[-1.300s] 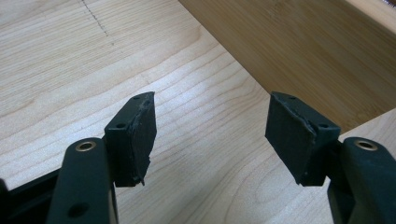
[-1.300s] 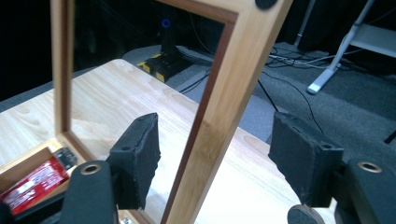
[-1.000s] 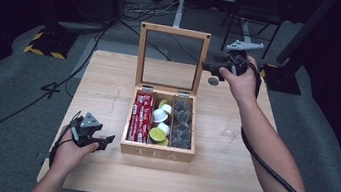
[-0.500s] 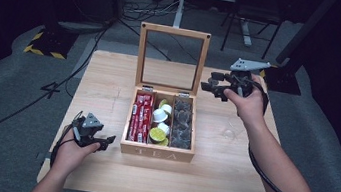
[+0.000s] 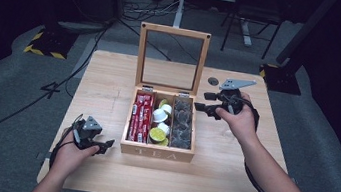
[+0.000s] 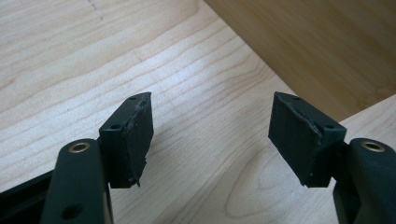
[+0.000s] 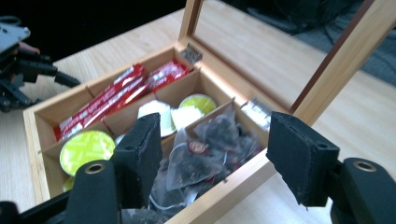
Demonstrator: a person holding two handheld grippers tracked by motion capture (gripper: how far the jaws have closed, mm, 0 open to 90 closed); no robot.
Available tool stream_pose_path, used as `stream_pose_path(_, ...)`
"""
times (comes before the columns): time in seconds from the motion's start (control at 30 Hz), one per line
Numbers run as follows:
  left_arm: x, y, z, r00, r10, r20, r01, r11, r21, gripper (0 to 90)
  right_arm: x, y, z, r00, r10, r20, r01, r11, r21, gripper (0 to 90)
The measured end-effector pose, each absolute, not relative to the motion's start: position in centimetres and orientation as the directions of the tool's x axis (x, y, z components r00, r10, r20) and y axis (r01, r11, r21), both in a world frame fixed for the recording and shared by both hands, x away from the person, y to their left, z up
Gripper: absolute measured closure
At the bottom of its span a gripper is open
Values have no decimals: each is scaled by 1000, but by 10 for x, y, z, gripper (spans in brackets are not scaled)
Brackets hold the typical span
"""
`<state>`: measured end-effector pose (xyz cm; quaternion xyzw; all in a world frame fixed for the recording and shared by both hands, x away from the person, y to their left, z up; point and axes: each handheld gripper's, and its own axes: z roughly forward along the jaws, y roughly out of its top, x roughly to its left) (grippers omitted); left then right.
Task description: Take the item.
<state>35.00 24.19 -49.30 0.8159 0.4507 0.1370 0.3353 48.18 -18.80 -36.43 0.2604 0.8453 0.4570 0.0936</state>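
Observation:
A wooden tea box stands open mid-table, its glass lid upright. It holds red sachets on the left, green and white capsules in the middle and dark tea bags on the right. My right gripper hovers open just right of the box, pointing at it. In the right gripper view its jaws frame the tea bags from above the box wall, touching nothing. My left gripper rests low on the table by the box's front left corner, open and empty.
A small round hole is in the wooden table behind my right hand. Beyond the table lie floor cables, a yellow-and-black striped block and metal legs.
My right hand has come down and toward me from beside the lid's top corner to the box's right side. The left hand has stayed put.

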Motion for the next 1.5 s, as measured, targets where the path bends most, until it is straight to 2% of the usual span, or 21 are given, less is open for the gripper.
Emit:
stream_pose_path(0.17,351,242,-496,559,825,-78,647,-375,664,304,481,-180,-383,-854,512,91,373,482,793,395)
stream_pose_path(0.23,351,242,-497,561,824,-80,642,-372,670,294,482,-175,-390,-859,504,91,376,500,780,458)
stream_pose_path(0.37,352,242,-499,567,821,-74,630,-374,681,273,482,-166,-400,-866,492,88,377,527,762,515)
stream_pose_path(0.6,352,238,-504,591,805,-44,595,-399,697,196,486,-149,-414,-874,483,61,371,579,726,517)
stream_pose_path(0.93,352,236,-503,598,802,-18,586,-421,692,180,494,-133,-432,-878,478,28,366,632,683,498)
stream_pose_path(1.03,352,236,-504,595,803,-24,589,-416,693,180,495,-132,-436,-877,479,22,367,642,673,546)
stream_pose_path(1.2,352,236,-504,595,803,-23,589,-417,693,180,496,-130,-436,-882,471,10,361,661,658,698)
stream_pose_path(1.5,352,236,-504,598,801,-18,586,-421,693,180,492,-132,-432,-882,472,-14,338,653,678,750)
